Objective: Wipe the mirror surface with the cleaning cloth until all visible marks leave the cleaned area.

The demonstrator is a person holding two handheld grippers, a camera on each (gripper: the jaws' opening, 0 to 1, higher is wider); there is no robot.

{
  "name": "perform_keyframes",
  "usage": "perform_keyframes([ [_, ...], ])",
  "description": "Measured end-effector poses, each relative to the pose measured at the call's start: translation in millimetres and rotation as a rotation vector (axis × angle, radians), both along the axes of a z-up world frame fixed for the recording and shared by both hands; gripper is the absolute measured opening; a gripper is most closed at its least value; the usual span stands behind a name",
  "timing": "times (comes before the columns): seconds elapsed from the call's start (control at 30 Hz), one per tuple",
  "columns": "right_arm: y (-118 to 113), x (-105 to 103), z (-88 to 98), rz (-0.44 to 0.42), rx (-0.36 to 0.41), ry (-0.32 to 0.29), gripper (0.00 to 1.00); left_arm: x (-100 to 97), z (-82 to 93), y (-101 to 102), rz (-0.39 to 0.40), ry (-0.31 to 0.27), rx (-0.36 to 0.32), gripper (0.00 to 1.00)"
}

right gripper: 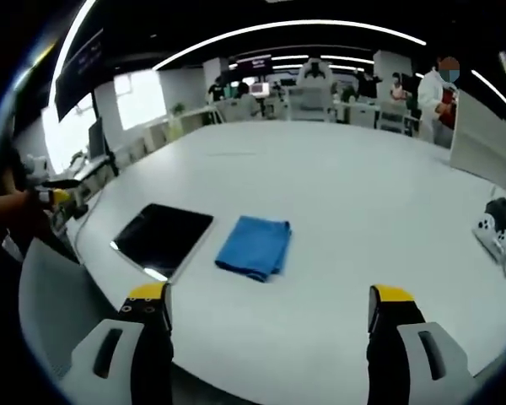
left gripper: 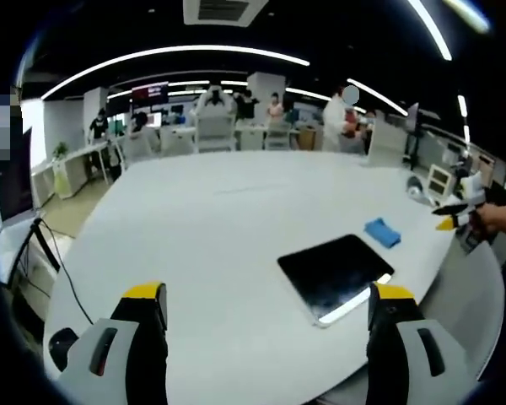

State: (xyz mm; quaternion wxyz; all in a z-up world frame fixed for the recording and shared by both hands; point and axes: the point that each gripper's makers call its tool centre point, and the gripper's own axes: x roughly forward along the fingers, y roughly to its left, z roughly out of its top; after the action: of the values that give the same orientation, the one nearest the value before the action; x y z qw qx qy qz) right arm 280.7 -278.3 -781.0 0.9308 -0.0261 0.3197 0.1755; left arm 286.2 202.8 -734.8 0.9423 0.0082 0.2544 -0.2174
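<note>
A dark rectangular mirror (left gripper: 337,270) lies flat on the white table (left gripper: 219,219), near its edge. Just beyond it lies a folded blue cleaning cloth (left gripper: 382,231). My left gripper (left gripper: 268,297) hovers over the table short of the mirror, jaws wide apart and empty. My right gripper (left gripper: 451,218) shows far right, held by a hand off the table's edge. In the right gripper view the cloth (right gripper: 255,246) lies right of the mirror (right gripper: 163,236). The right gripper (right gripper: 270,297) is open and empty, short of both. The left gripper (right gripper: 57,198) appears at the far left.
A black and white device (right gripper: 493,226) sits at the table's right side. A grey chair back (right gripper: 51,295) stands close by the mirror's edge. Cables (left gripper: 46,245) hang off the table. Desks, chairs and people (left gripper: 337,118) stand beyond the far edge.
</note>
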Motion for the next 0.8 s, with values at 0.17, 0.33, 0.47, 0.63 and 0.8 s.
perform_keyframes([
  [0.17,2,1,10.6,-0.013,0.011,-0.044,0.91,0.8,-1.2,3,-0.027,0.004,0.0,1.0],
  [0.33,3,5,11.8,-0.024,-0.01,-0.019,0.97,0.2,-2.2,13,-0.027,0.011,-0.001,1.0],
  [0.47,2,12,25.2,-0.038,0.012,-0.058,1.0,-5.1,-3.5,16,-0.029,0.014,0.0,1.0],
  [0.63,1,10,24.1,-0.05,0.001,-0.022,1.0,-11.0,-8.5,21,-0.041,0.016,0.003,1.0],
  [0.8,6,7,19.3,-0.016,-0.006,-0.01,1.0,-7.5,-2.2,23,-0.01,0.004,-0.021,1.0],
])
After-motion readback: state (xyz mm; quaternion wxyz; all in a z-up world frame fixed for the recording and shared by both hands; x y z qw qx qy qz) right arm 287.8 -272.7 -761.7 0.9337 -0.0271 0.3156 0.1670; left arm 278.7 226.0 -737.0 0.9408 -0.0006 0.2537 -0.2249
